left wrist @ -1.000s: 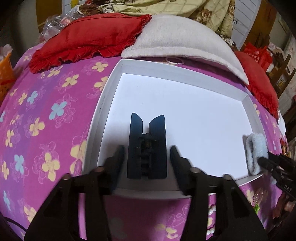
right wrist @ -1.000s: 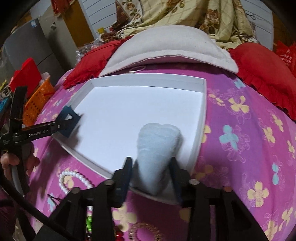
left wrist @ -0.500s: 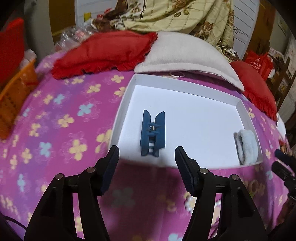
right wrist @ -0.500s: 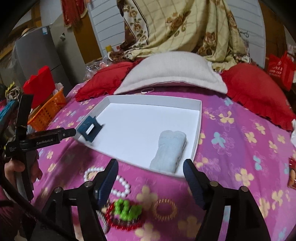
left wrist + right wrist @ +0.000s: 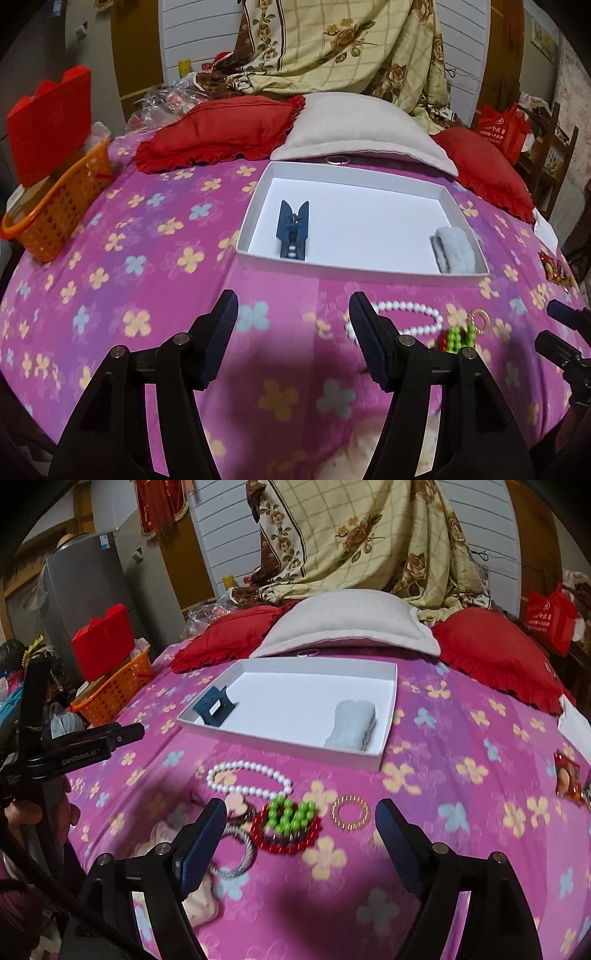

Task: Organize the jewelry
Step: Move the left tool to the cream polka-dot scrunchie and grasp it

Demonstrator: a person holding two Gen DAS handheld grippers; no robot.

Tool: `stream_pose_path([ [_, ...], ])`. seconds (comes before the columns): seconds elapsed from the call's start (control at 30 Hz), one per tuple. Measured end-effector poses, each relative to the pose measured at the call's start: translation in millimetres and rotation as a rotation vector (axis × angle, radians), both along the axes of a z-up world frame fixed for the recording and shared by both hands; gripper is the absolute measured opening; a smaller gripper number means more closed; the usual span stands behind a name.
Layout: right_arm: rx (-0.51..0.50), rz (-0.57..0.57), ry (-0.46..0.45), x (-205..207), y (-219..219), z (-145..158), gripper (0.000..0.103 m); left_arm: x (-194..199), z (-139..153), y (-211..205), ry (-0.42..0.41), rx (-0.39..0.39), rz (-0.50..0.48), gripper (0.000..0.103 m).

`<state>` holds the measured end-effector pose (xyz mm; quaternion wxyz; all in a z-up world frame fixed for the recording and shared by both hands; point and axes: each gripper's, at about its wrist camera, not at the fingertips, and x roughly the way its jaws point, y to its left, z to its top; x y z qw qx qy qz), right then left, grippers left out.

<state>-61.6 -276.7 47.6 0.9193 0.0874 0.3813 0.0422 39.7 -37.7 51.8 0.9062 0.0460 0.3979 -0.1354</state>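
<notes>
Both tongs are empty. Left tongs stand wide apart over bare bedspread, nothing between them. Right tongs are opening, jaws either side of the loose pile with no pad touching anything.

White tray on the bed is the landmark. Inside it: blue hair clip at its left end, pale fluffy scrunchie at its right end. Not yet in, all just in front of the tray's near wall: pearl bracelet closest to the tray, then green bead bracelet lying on a red bead bracelet, gold coil ring to the right of those, silver bangle to the left. A thin ring sits behind the tray's far wall, by the grey pillow.

Likely next step: pick from the pile. Advice:
- Take the gold coil first; it lies apart, clean grasp.
- Green and red overlap; pinch one strand only, lift slowly, watch for the other dragging along.
- Come down steep so the pads don't snag the soft bedspread.
- Drop into the tray's bare middle, clear of clip and scrunchie.
</notes>
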Motion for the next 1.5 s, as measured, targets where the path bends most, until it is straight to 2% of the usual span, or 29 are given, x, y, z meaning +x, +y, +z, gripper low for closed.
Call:
stream_pose_path([
  [0.27,0.018,0.006,-0.001,-27,11,0,0.081,-43,7,12,-0.040,0.022,0.013,0.063],
  [0.6,-0.023,0.037,-0.018,-50,27,8,0.081,-82,4,24,-0.023,0.007,0.010,0.063],
  [0.97,-0.044,0.058,-0.007,-61,34,1,0.081,-110,0,37,0.041,-0.053,-0.015,0.063],
  [1.5,-0.036,0.056,0.013,-62,32,-4,0.081,-121,-14,27,0.060,-0.028,-0.030,0.063],
])
